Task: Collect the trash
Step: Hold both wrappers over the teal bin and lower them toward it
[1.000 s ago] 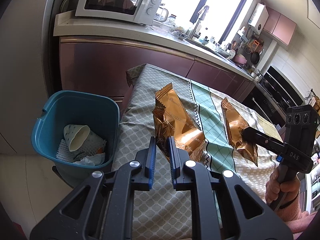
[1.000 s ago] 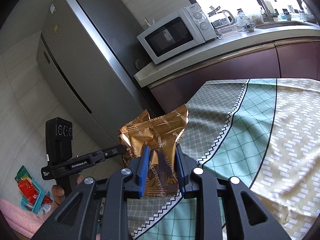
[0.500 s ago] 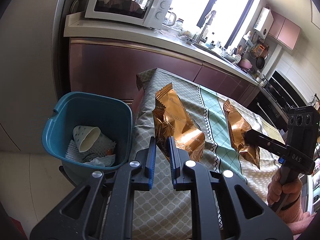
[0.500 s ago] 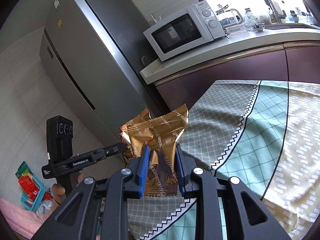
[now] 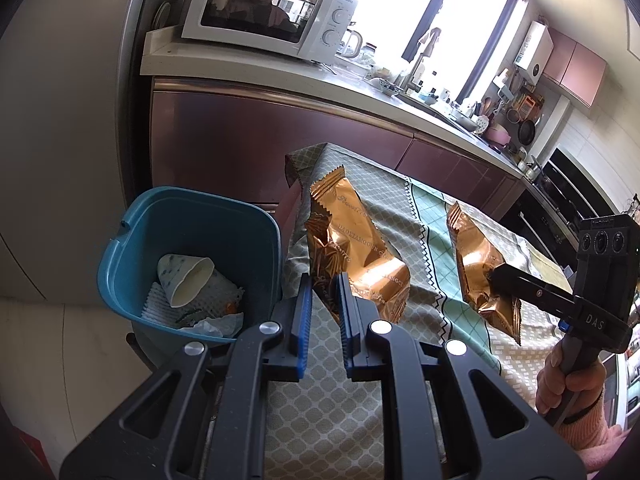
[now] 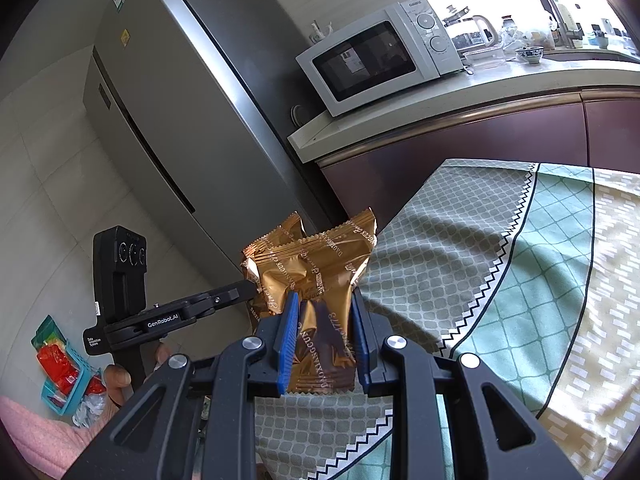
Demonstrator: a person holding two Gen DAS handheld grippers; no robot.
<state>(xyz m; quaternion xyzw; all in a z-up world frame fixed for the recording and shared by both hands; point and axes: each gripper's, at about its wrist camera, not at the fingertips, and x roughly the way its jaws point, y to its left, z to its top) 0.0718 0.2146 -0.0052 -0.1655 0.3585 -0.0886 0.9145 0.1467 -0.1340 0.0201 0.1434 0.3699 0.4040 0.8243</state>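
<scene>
My left gripper (image 5: pixel 324 292) is shut on the lower end of a gold snack wrapper (image 5: pixel 356 248), which sticks up over the left edge of the table. Just left of it, lower down, stands a teal bin (image 5: pixel 224 232) holding a paper cup (image 5: pixel 188 284) and crumpled tissue. My right gripper (image 6: pixel 324 304) is shut on a second gold wrapper (image 6: pixel 320 268). In the left wrist view this second wrapper (image 5: pixel 476 264) hangs over the green band of the cloth, pinched by the right gripper (image 5: pixel 494 276). The left gripper (image 6: pixel 248 290) and its wrapper (image 6: pixel 276 236) show behind it in the right wrist view.
A patterned cloth (image 6: pixel 460 248) covers the table (image 5: pixel 380 184). Behind it runs a maroon kitchen counter (image 5: pixel 280 132) with a white microwave (image 5: pixel 264 16). A grey fridge (image 6: pixel 180 120) stands to the left. A small teal basket of packets (image 6: pixel 60 376) lies on the floor.
Both views have swung slightly left, so the bin sits nearer the left gripper's fingers. The right gripper has drifted left with its wrapper. Both grips are unchanged.
</scene>
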